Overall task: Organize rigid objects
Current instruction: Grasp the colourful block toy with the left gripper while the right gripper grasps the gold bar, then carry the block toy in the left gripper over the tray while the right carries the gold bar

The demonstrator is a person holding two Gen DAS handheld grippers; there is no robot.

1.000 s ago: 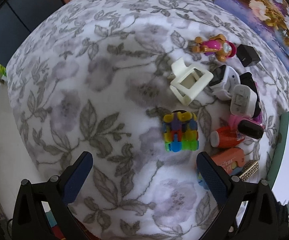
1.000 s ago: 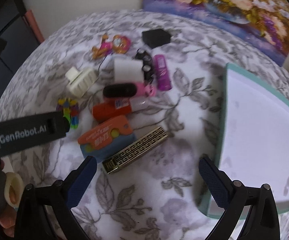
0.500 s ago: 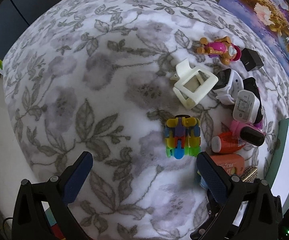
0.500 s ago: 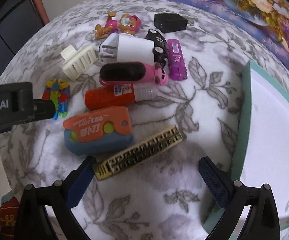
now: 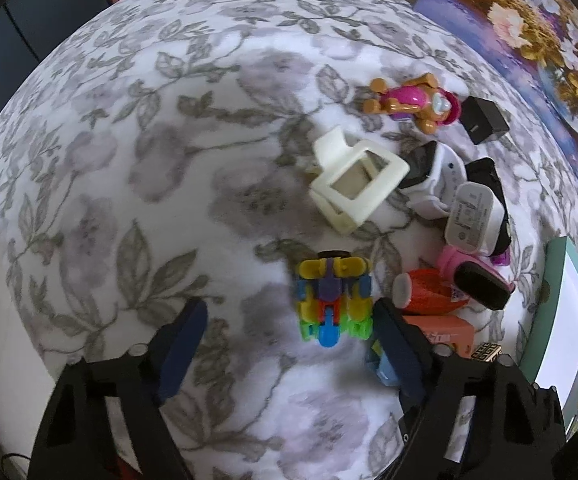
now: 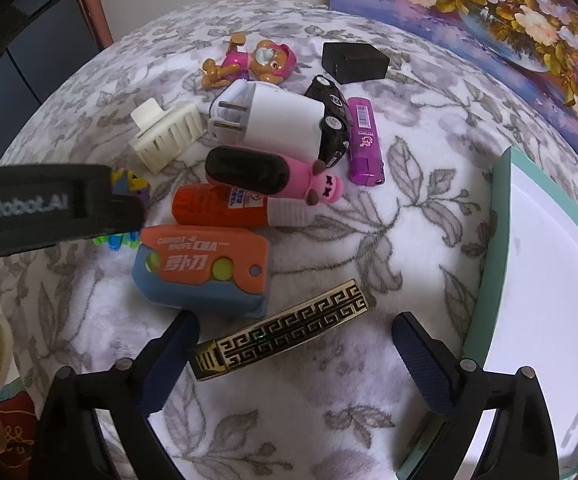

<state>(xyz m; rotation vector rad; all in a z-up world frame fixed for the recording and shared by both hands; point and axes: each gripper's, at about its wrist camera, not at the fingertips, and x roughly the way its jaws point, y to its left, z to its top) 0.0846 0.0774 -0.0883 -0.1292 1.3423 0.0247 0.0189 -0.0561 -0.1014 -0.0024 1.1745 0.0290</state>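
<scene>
Two grippers over the floral blanket [image 5: 137,152]: left gripper [image 5: 289,320], jaws closing, apparently not yet touching the block toy [image 5: 331,300]; right gripper [image 6: 295,338], jaws spread, straddling the gold bar [image 6: 285,328].

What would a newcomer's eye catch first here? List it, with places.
The cluster of small bright objects on the floral cloth: an orange and blue toy knife at its near edge, a pink puppy figure at the far edge. Nearest the right gripper lies a black-and-gold patterned bar. The left gripper hangs over a multicoloured block toy; its jaws have just been closing, not yet touching it.
</scene>
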